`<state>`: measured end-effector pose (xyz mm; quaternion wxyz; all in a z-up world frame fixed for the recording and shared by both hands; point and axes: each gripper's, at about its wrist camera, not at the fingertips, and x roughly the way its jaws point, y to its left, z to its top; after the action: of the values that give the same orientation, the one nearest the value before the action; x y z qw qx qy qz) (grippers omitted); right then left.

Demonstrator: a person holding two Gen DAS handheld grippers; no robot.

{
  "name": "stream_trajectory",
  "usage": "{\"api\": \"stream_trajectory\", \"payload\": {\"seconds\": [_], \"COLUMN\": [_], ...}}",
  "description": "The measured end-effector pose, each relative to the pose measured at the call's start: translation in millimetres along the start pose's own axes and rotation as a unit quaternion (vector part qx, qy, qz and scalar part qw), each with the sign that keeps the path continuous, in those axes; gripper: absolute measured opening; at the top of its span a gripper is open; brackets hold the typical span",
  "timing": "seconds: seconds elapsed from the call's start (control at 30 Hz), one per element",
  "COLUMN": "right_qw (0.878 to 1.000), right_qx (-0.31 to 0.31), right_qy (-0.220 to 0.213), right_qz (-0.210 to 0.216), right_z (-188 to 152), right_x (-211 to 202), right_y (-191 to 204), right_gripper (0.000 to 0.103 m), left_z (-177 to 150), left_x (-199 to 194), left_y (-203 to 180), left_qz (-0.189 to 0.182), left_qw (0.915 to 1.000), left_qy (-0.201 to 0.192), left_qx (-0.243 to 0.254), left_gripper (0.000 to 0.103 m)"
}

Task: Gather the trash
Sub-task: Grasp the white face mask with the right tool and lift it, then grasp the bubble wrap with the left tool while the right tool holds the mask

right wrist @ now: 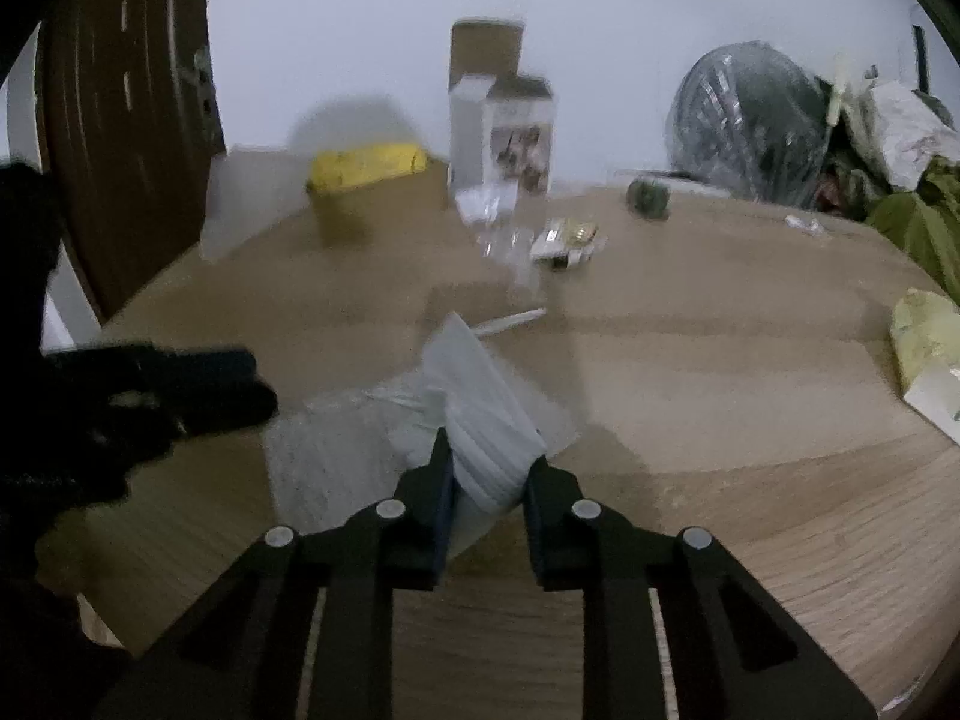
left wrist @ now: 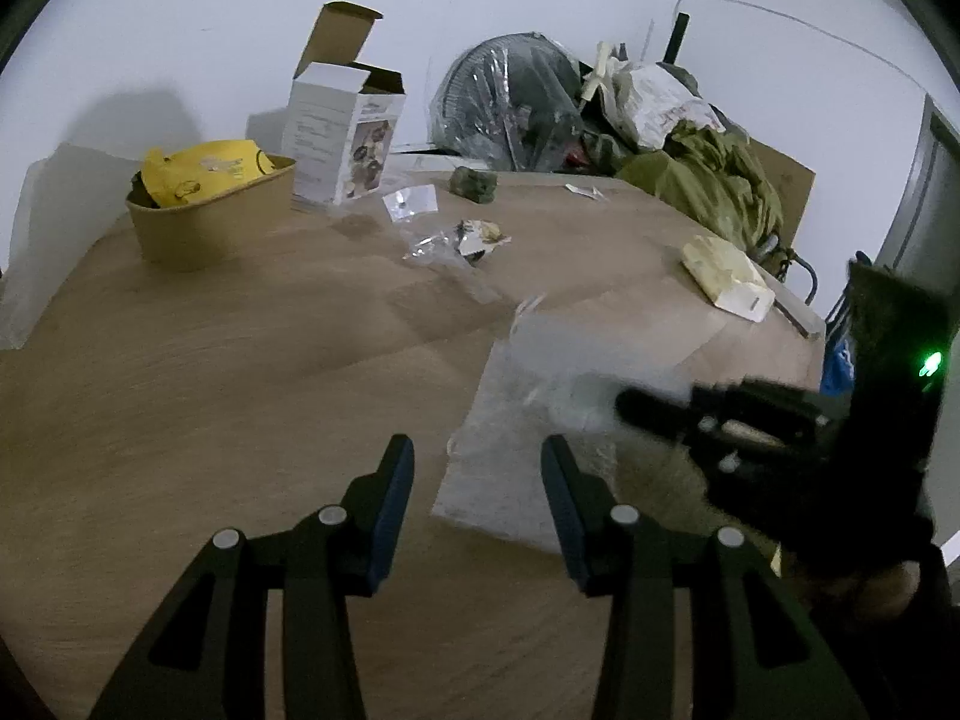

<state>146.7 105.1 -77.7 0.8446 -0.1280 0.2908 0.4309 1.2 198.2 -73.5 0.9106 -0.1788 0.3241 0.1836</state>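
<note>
Wood-grain table [left wrist: 210, 372] is filling both views, with a white wall behind it. My right gripper [right wrist: 489, 474] is pinching a folded white wrapper [right wrist: 480, 396], the piece sitting squarely between its fingers and rising beyond the tips, above a bubble-wrap sheet [left wrist: 516, 420] lying on the table. My left gripper [left wrist: 477, 456] is hovering with its jaws apart and nothing between them, its right finger over the sheet's near edge. Farther back, a paper bowl [left wrist: 180, 228] is holding yellow packaging [left wrist: 204, 171] beside an opened white carton [left wrist: 342, 138], and crumpled clear plastic [left wrist: 456, 243] is lying mid-table.
</note>
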Motion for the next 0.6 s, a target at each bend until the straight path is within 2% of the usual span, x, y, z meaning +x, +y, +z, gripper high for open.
{"api": "stream_trajectory", "payload": {"seconds": [0.1, 0.23, 0.37, 0.6], "right_qw": [0.999, 0.999, 0.998, 0.996], "right_qx": [-0.004, -0.010, 0.005, 0.019], "right_qy": [-0.032, -0.046, -0.062, -0.082], "right_qz": [0.004, -0.014, -0.014, -0.029], "right_z": [4.0, 4.5, 4.6, 5.6], "right_x": [-13.5, -22.8, -32.6, -44.1], "right_y": [-1.0, -3.4, -12.8, -29.1], "right_gripper": [0.018, 0.018, 0.018, 0.018], "left_z": [0.3, 3.1, 5.7, 8.9], "left_x": [2.9, 7.0, 15.9, 41.2], "left_y": [-3.8, -13.7, -24.2, -40.8], "left_qz": [-0.001, -0.007, -0.012, -0.025], "left_qw": [1.0000, 0.9998, 0.9991, 0.9960], "left_qy": [0.002, 0.006, 0.014, 0.059], "left_qx": [0.004, 0.019, 0.037, 0.062], "left_gripper": [0.044, 0.044, 0.044, 0.044]}}
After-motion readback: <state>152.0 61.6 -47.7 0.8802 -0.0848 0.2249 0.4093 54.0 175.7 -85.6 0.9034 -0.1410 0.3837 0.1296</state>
